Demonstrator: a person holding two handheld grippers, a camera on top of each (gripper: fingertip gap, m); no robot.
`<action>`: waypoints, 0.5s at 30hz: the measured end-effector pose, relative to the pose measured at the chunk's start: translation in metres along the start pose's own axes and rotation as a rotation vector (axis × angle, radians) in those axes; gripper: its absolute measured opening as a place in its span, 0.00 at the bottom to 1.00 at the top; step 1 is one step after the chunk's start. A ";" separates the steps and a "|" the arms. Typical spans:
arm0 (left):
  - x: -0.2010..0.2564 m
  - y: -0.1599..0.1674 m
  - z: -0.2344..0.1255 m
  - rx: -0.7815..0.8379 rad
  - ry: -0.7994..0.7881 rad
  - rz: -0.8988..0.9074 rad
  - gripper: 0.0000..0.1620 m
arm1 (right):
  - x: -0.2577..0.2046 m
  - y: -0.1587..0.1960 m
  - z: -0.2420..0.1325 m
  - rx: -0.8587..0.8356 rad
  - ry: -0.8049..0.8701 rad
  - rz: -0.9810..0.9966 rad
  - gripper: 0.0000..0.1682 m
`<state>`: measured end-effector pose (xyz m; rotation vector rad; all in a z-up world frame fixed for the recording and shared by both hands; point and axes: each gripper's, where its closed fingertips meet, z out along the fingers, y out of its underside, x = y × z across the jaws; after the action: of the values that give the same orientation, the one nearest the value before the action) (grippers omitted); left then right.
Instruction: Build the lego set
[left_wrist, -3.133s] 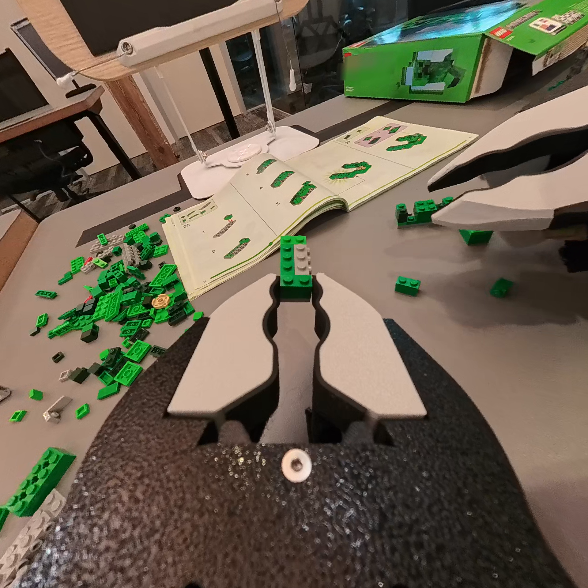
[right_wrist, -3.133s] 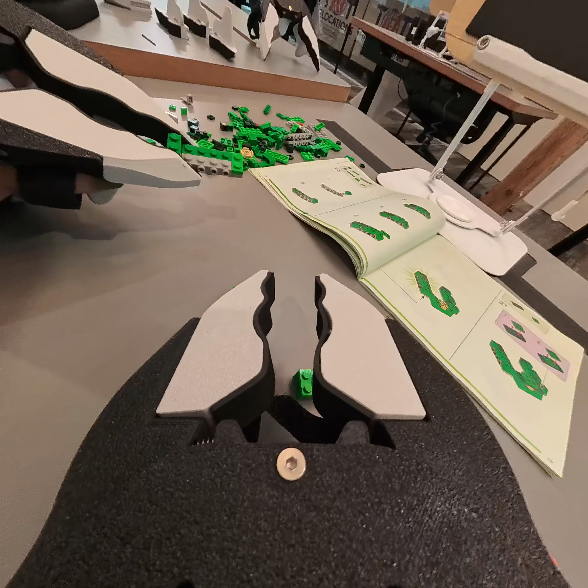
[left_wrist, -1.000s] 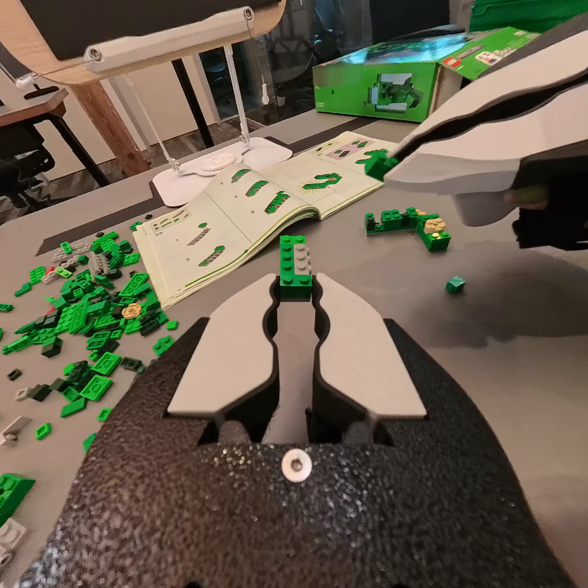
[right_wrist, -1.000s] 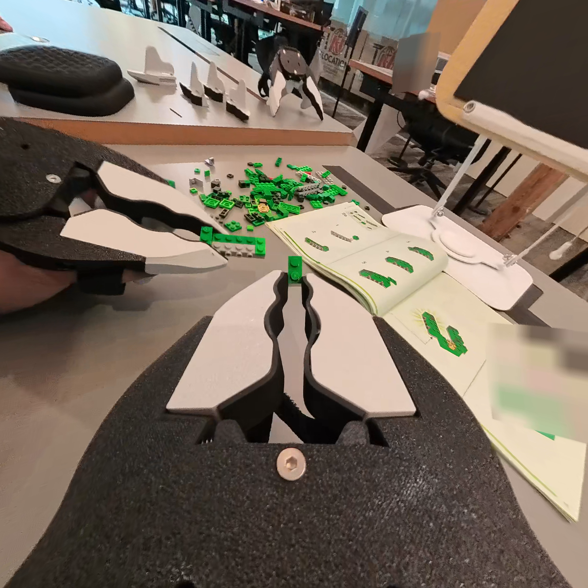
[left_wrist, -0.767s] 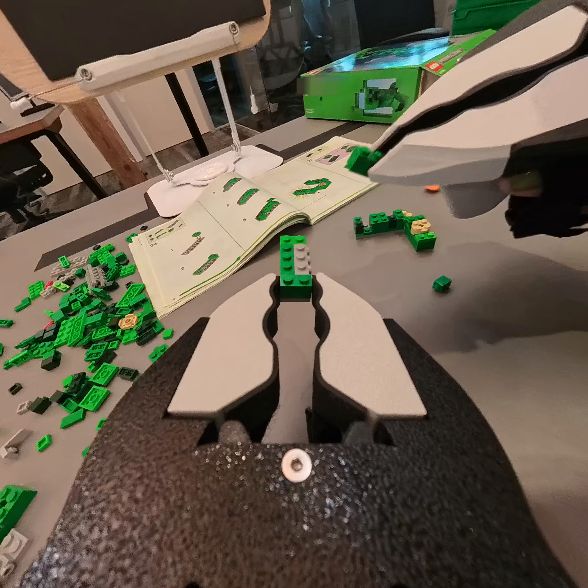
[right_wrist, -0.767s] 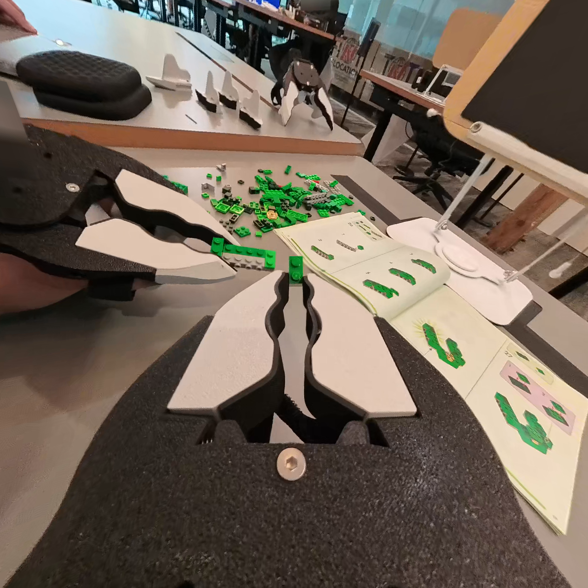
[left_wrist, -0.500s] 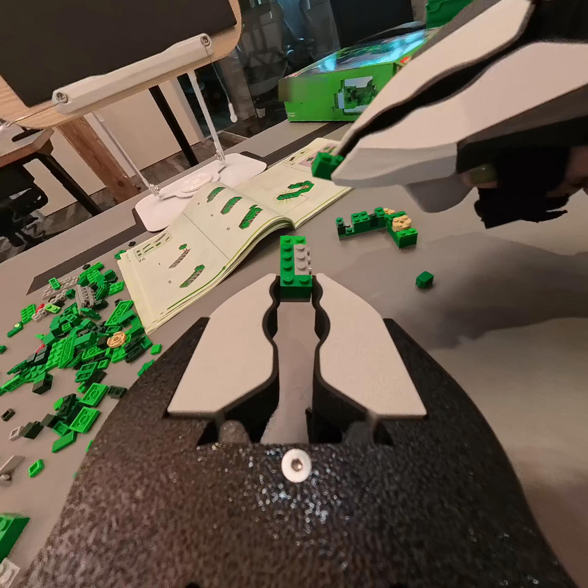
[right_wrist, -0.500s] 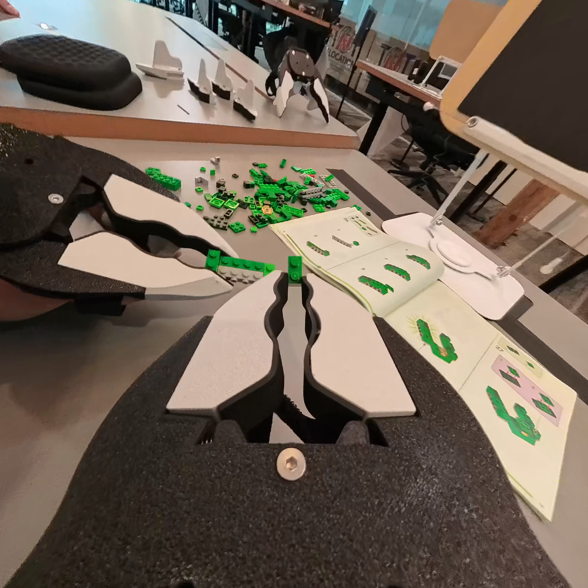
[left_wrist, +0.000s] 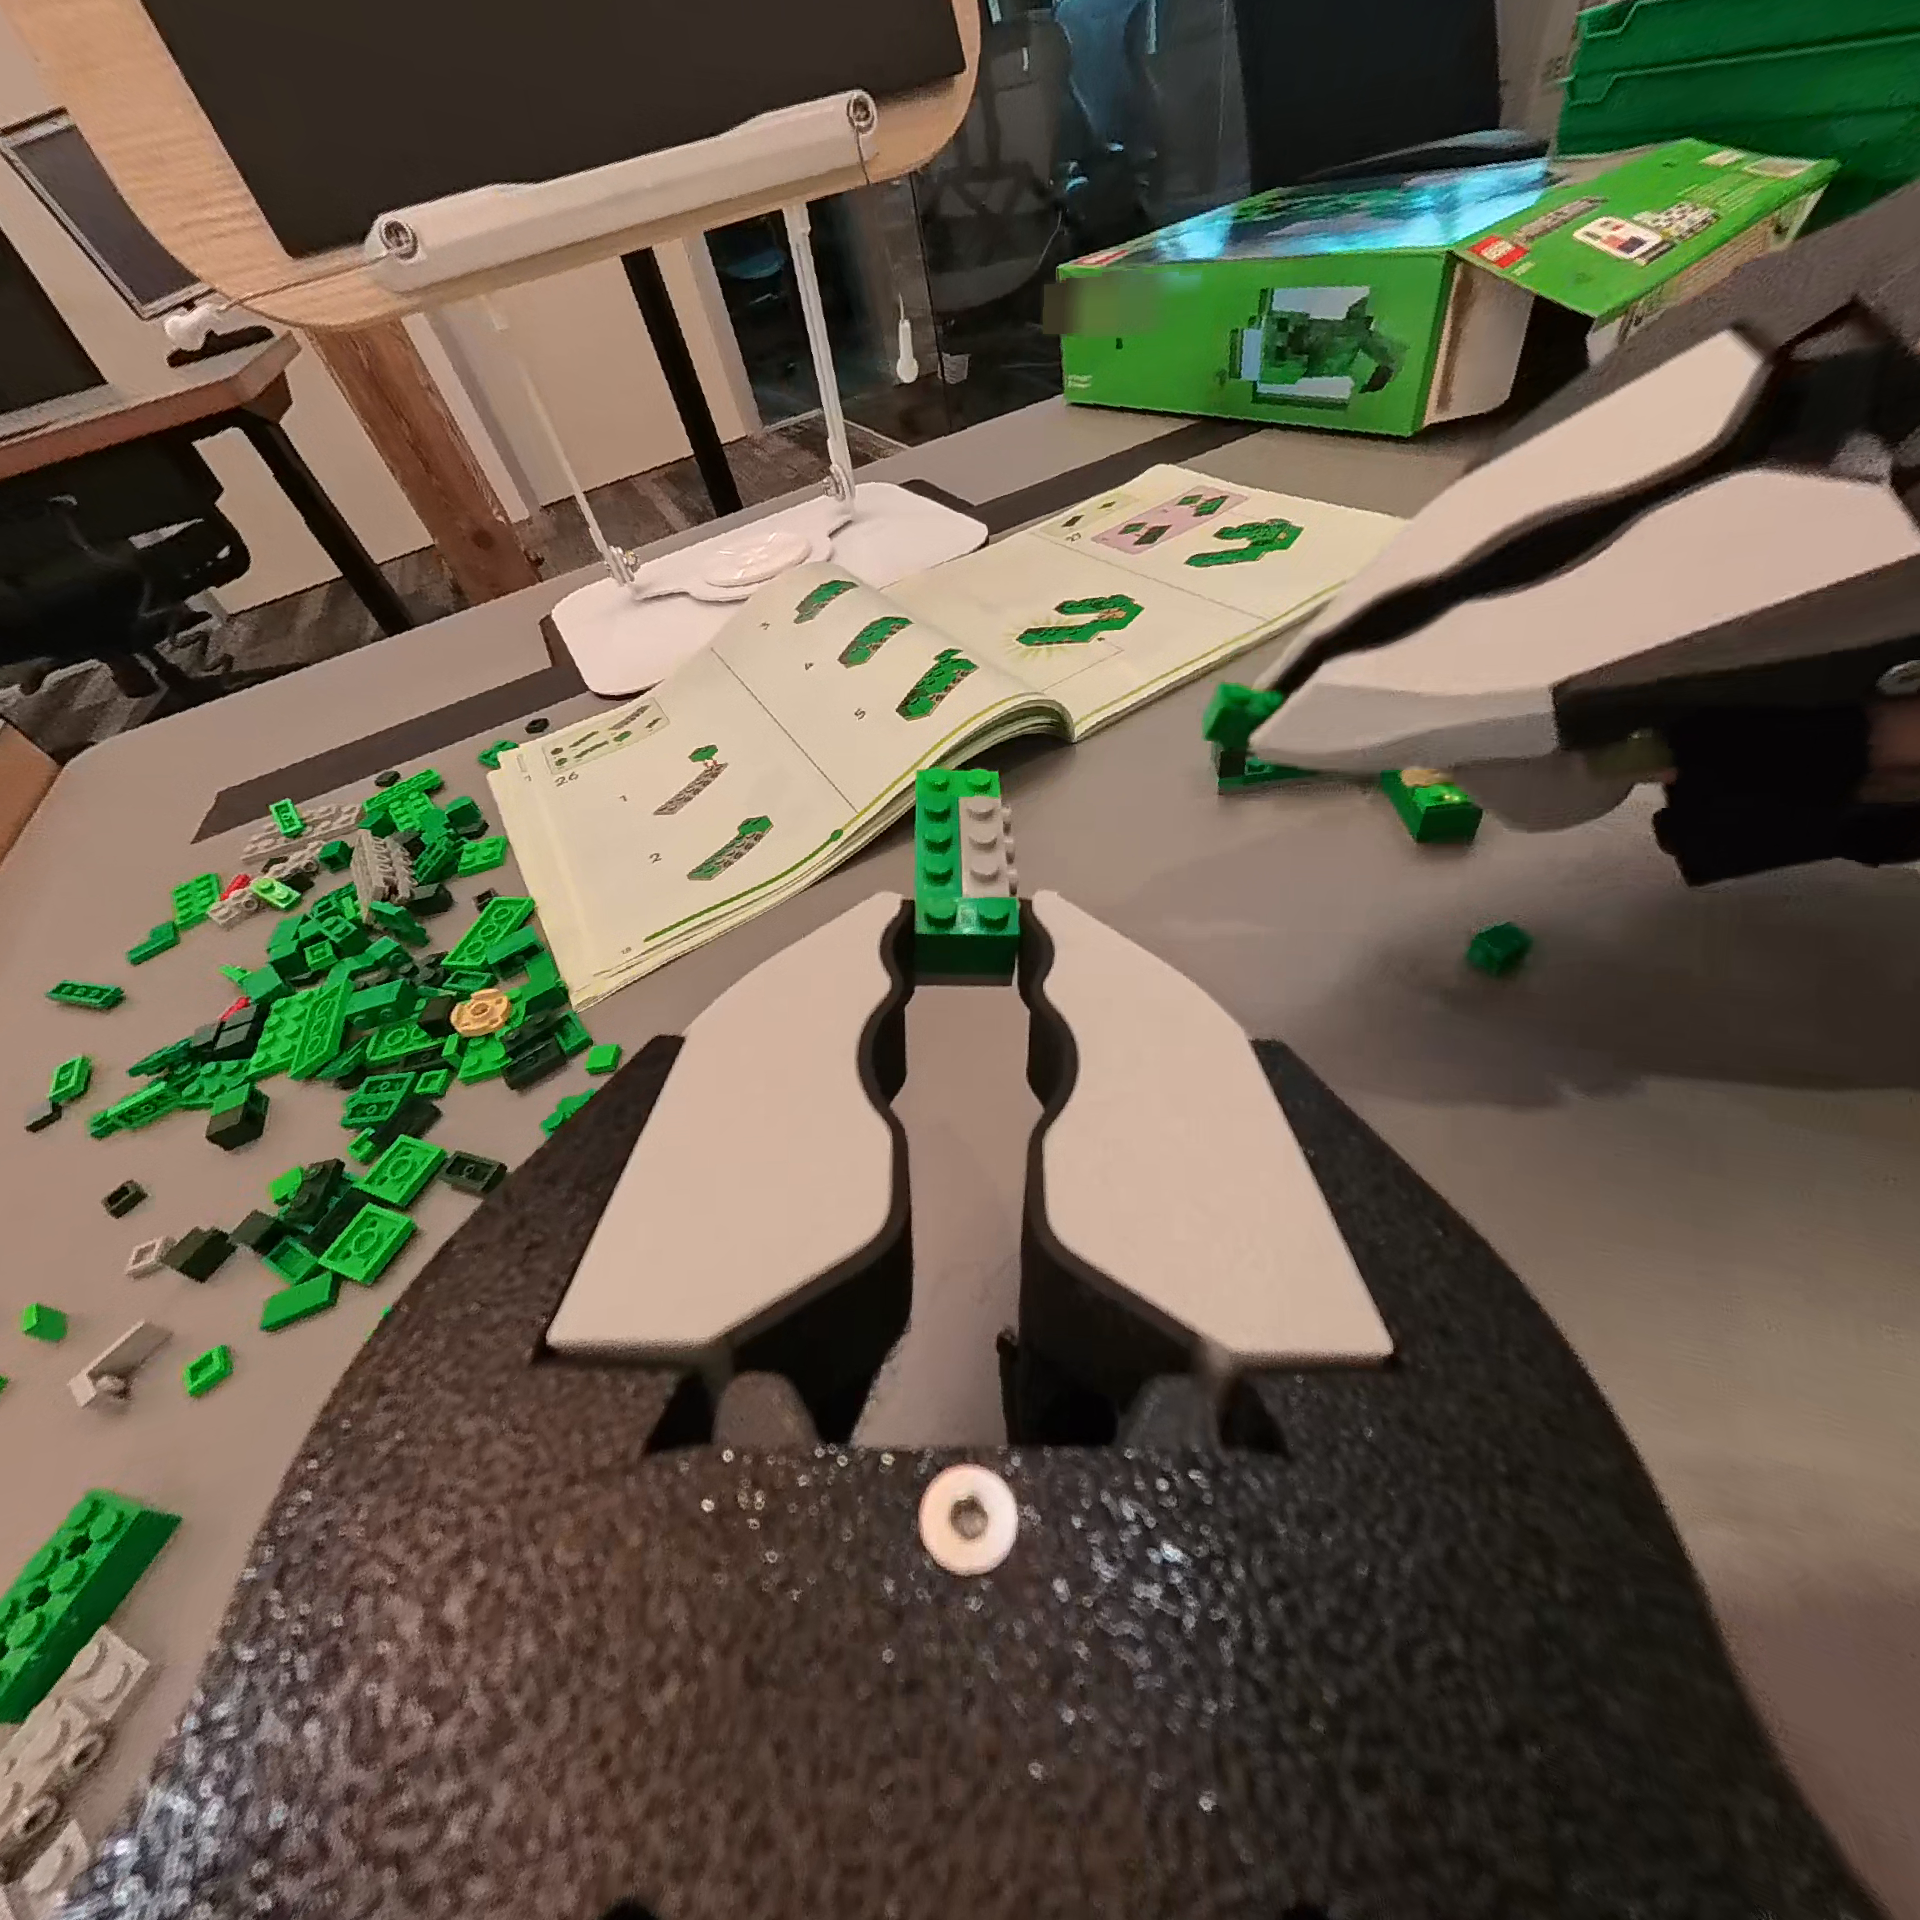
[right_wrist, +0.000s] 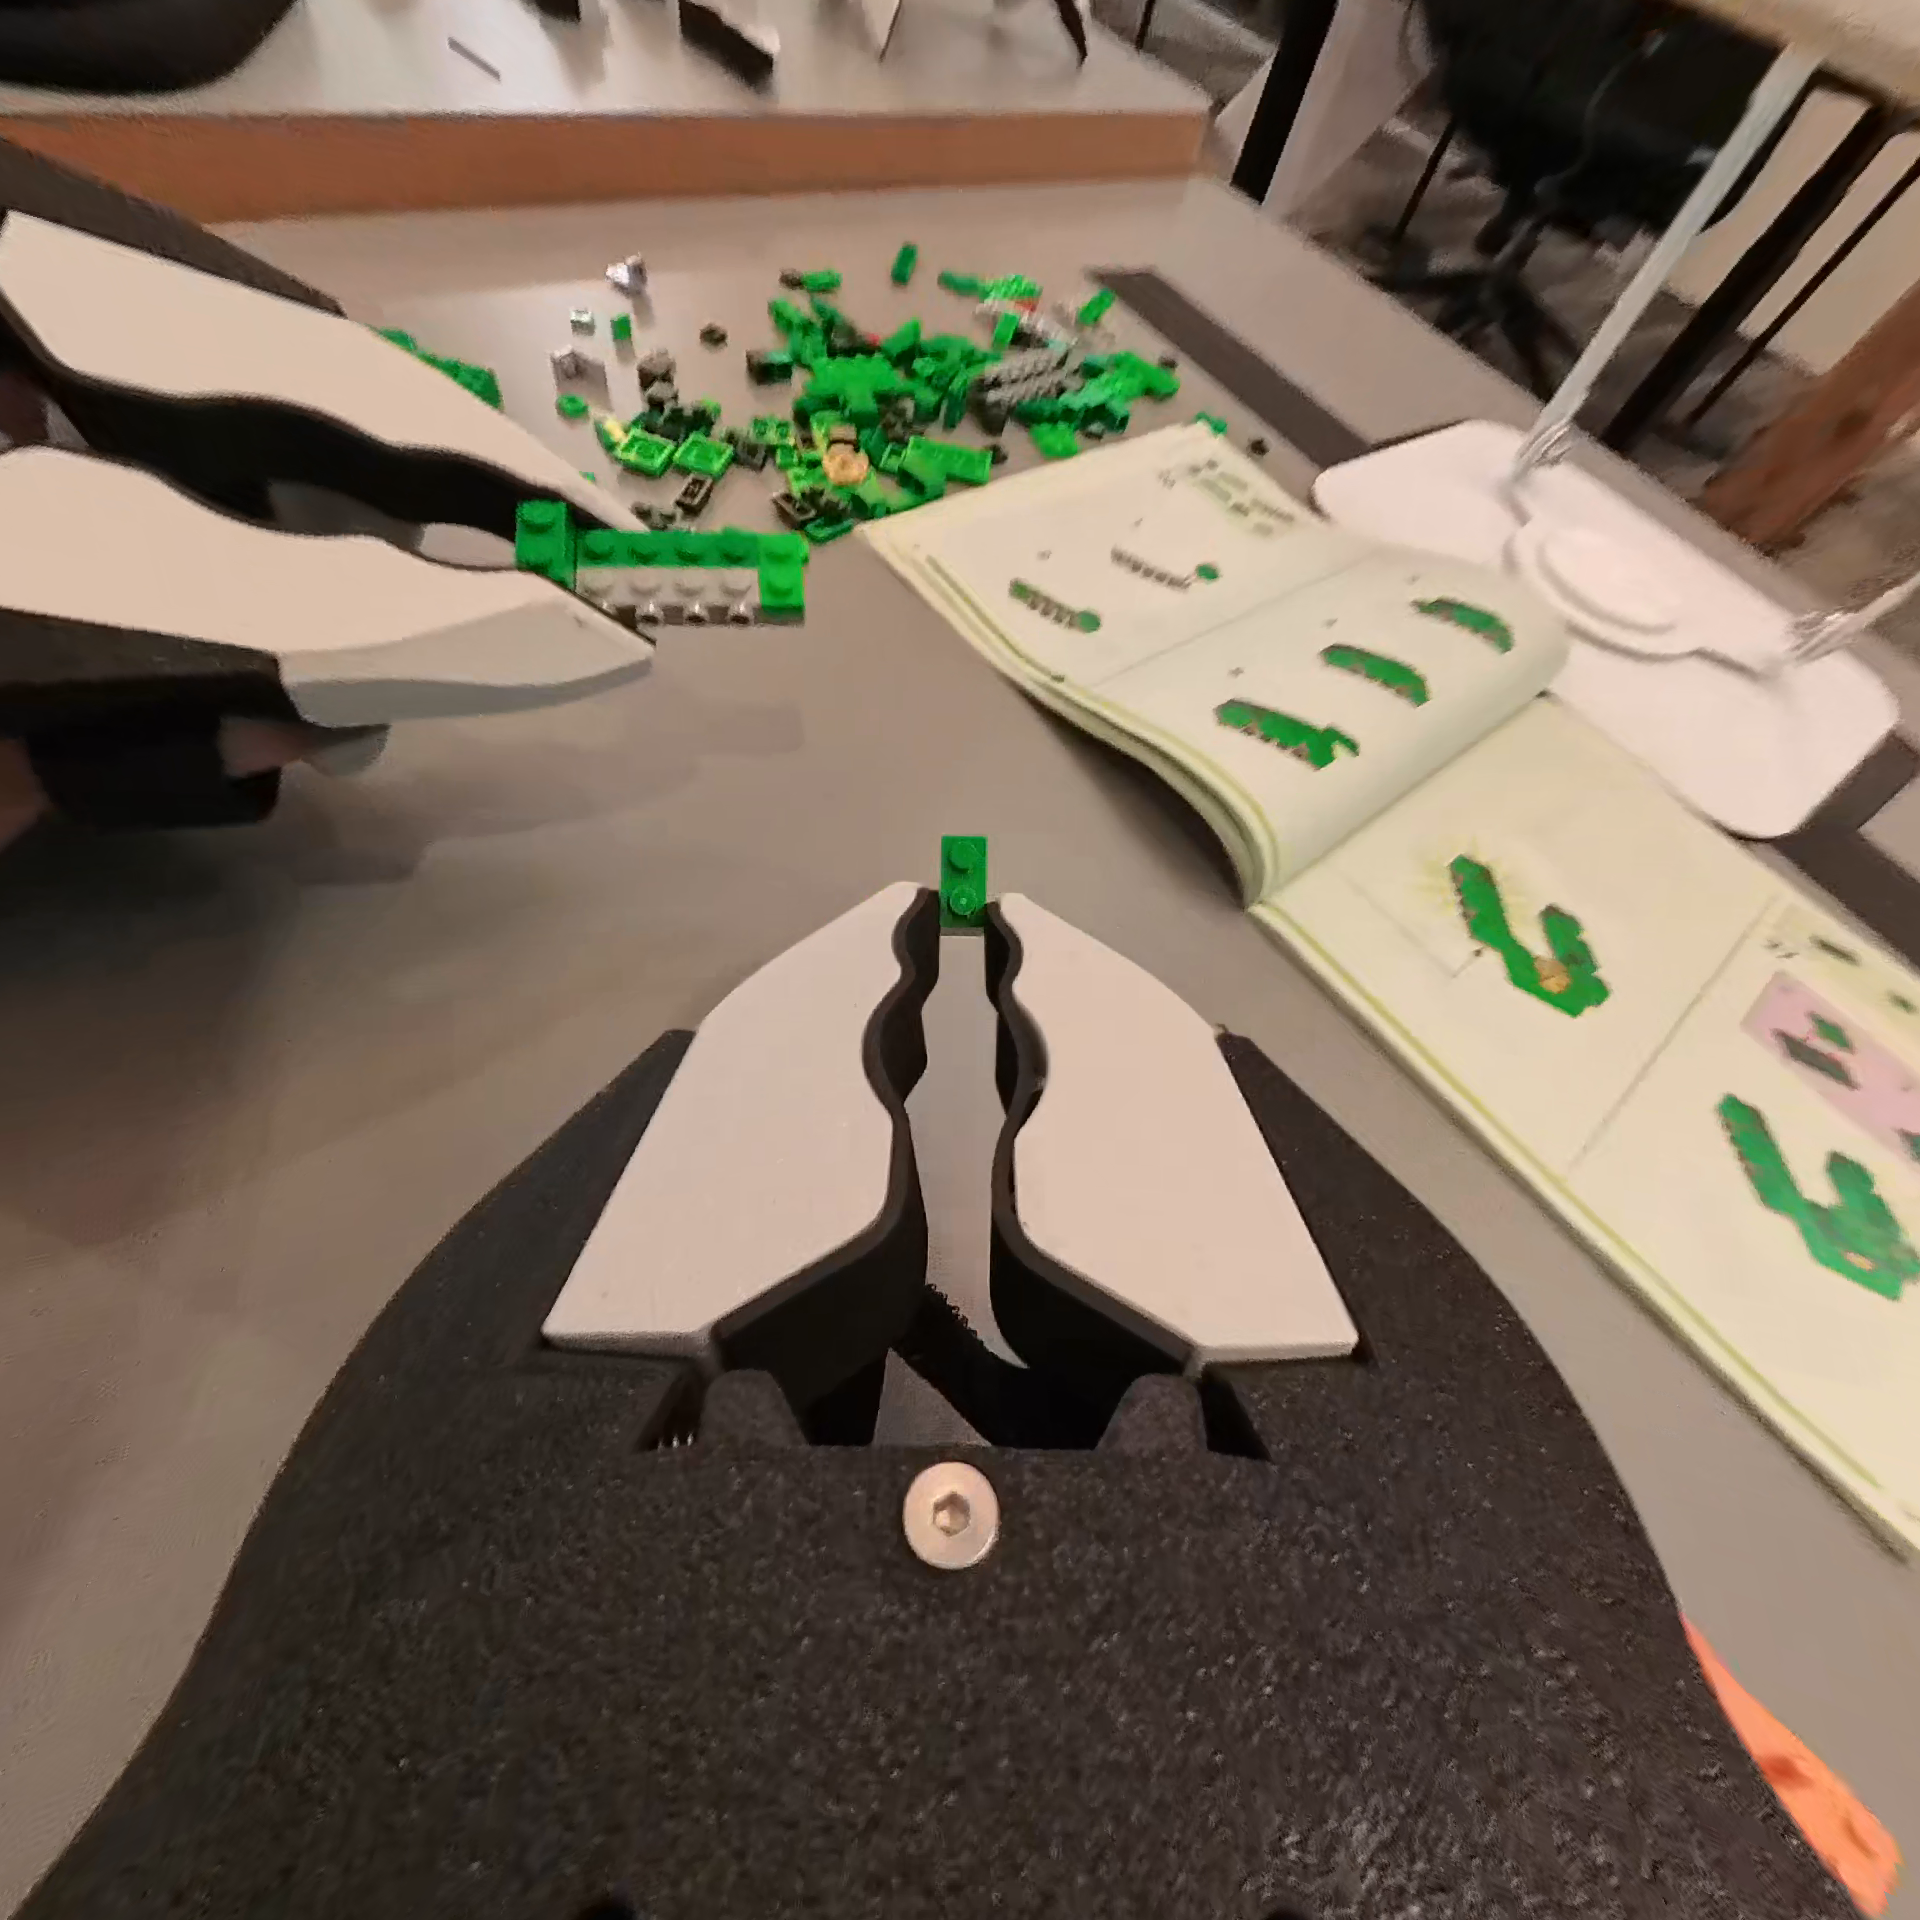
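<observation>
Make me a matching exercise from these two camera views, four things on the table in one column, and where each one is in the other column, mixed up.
Things:
1. green and grey brick assembly
2. small green plate
3. instruction booklet
4. green set box

Places:
A. lying open on the table
B. clamped in the right tongs
C. at the table's far edge, end flap open
D. clamped in the left tongs

Pairs: 1-D, 2-B, 3-A, 4-C
</observation>
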<state>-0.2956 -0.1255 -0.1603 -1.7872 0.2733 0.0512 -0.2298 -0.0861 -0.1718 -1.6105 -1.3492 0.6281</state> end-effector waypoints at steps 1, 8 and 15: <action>0.000 0.000 0.000 0.000 -0.002 0.001 0.11 | -0.002 0.003 0.002 -0.014 -0.015 0.008 0.05; -0.003 -0.001 -0.001 0.006 -0.009 -0.008 0.11 | -0.012 0.031 0.013 -0.184 -0.063 -0.044 0.05; -0.001 0.000 0.000 0.000 -0.003 0.003 0.11 | -0.018 0.040 0.014 -0.249 -0.079 -0.087 0.05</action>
<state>-0.2970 -0.1255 -0.1604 -1.7866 0.2738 0.0561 -0.2275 -0.0981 -0.2160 -1.7263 -1.5978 0.4909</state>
